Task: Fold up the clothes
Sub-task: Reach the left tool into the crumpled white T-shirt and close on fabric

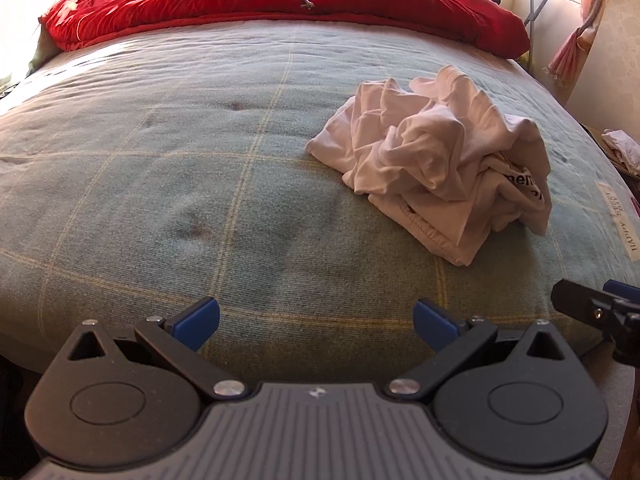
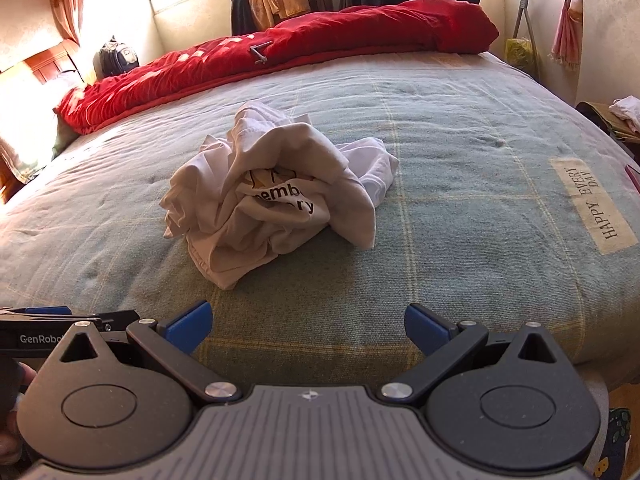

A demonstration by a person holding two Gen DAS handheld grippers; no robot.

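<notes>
One crumpled white T-shirt (image 2: 276,196) lies on one bed covered by a single blue-green checked blanket (image 2: 460,200). One red duvet (image 2: 280,56) is bunched at the far side. Two grippers hover, the left gripper (image 1: 316,322) and the right gripper (image 2: 308,326), each with two blue-tipped fingers spread apart. One backpack (image 2: 116,58) sits beyond.

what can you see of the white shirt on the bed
The shirt is a crumpled white heap of soft, thin knit fabric, unfolded, with deep creases. A stitched hem shows at its near edge, and a partly hidden print with black letters and a bit of yellow peeks from the folds; the words can't be read in full. It lies on the green checked blanket, nearer the front than the red duvet. Only the blanket touches it; both grippers are short of it, jaws open.
</notes>
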